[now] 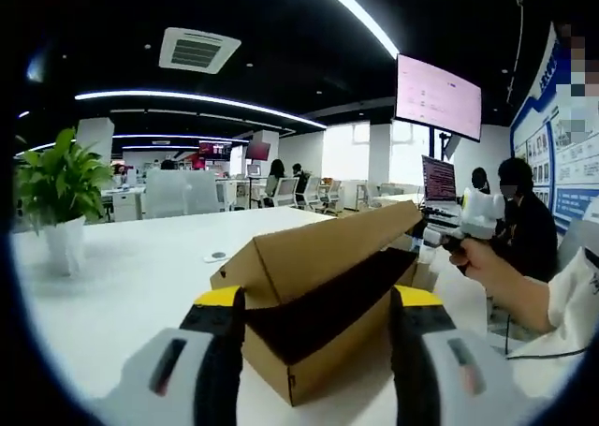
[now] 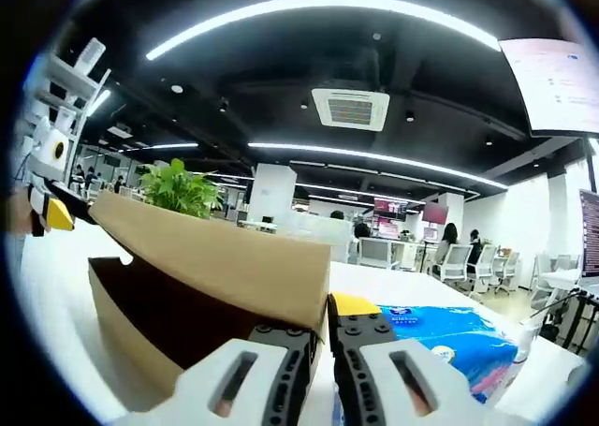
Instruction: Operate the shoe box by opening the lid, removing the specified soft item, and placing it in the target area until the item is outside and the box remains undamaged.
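Nearest the lens in the left gripper view, the left claw [image 1: 318, 351] rises from the bottom edge with its two yellow-tipped jaws well apart, gripping nothing. Between them, at lower centre, sits the brown cardboard shoe box [image 1: 323, 337] on the white counter [image 1: 140, 286]; its lid [image 1: 318, 253] is raised and tilted, showing a dark interior beneath. At the right of the frame, a person's hand [image 1: 482, 262] holds the right claw [image 1: 432, 237] against the lid's far right end. A potted plant [image 1: 61, 197] stands on the counter at the left, and a small round object [image 1: 217, 257] lies just left of the box. A wall screen [image 1: 438, 96] hangs at upper right.

Closest in the right gripper view, the right claw [image 2: 328, 328] comes up from the bottom centre with its jaws together, clamped on the edge of the lid [image 2: 215, 257]. The lid slants across the left half of the frame above the open shoe box [image 2: 140, 337]. A blue plastic package [image 2: 449, 342] lies on the counter [image 2: 393, 281] at lower right, just beside the claw. Plant leaves [image 2: 178, 187] show above the lid.
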The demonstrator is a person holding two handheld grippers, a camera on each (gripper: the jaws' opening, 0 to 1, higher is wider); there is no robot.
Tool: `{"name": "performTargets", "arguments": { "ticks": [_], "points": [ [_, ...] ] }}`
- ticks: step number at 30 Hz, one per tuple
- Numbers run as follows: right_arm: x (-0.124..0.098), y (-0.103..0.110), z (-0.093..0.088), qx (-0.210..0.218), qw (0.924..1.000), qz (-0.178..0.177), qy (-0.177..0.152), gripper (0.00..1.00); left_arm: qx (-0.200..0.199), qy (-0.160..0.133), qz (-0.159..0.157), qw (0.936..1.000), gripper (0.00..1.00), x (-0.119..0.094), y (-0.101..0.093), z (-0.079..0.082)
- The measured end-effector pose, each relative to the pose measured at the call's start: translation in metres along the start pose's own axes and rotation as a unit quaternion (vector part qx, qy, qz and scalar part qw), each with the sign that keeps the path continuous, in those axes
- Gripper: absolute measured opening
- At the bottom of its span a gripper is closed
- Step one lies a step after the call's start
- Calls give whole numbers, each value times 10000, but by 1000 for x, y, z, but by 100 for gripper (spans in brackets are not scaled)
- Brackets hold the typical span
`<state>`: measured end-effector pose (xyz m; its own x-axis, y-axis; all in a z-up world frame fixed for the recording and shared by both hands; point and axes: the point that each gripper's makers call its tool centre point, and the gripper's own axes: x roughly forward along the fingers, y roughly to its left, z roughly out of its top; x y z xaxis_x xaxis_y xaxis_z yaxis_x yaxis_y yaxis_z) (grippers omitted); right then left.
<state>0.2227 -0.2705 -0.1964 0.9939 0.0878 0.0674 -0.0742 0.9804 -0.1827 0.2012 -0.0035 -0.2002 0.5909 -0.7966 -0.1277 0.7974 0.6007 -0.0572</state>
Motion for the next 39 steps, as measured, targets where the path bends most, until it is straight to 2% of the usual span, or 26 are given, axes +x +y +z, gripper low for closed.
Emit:
{"name": "performTargets", "arguments": {
  "ticks": [2, 4, 6, 8, 9, 10, 13, 15, 17, 19, 25, 35, 39],
  "points": [
    [-1, 4, 1, 646, 9975, 299, -27, 8, -62, -14, -5, 10000, 64, 0, 1, 1],
    [-1, 5, 0, 645, 9966, 512, 86, 11, -132, -75, -16, 9999, 63, -1, 3, 4],
    [-1, 6, 2, 531, 9969, 575, 90, 14, -167, -79, -32, 9998, 63, -1, 3, 5],
    [-3, 18, 2, 530, 9939, 952, 187, 25, -167, -75, -34, 9998, 64, 0, 3, 5],
    [-3, 20, 1, 598, 9930, 990, 230, 28, -169, -64, -30, 9998, 65, 1, 3, 5],
    [-3, 22, 3, 483, 9928, 1076, 197, 31, -78, -19, -41, 10000, 66, 2, 2, 3],
    [-6, 36, 1, 473, 9863, 1557, 258, 43, -83, 2, 45, 10000, 66, 1, 6, 2],
    [-8, 38, 0, 428, 9855, 1614, 292, 47, -181, -5, 14, 9998, 67, 0, 8, 1],
    [-12, 50, -1, 513, 9786, 1973, 286, 54, -258, 2, 9, 9997, 69, -1, 9, -1],
    [-13, 55, -1, 600, 9758, 2081, 292, 61, -315, -37, 26, 9995, 71, -2, 11, -1],
    [-16, 67, -2, 467, 9704, 2353, 276, 75, -306, -59, 47, 9995, 75, -1, 12, -4],
    [-18, 65, 0, 1126, 9612, 2515, 141, 76, -238, -61, 67, 9997, 73, -2, 13, -13],
    [-16, 66, -6, 1144, 9629, 2436, 196, 73, -273, -8, 64, 9996, 72, -1, 13, -20]
  ]
}}
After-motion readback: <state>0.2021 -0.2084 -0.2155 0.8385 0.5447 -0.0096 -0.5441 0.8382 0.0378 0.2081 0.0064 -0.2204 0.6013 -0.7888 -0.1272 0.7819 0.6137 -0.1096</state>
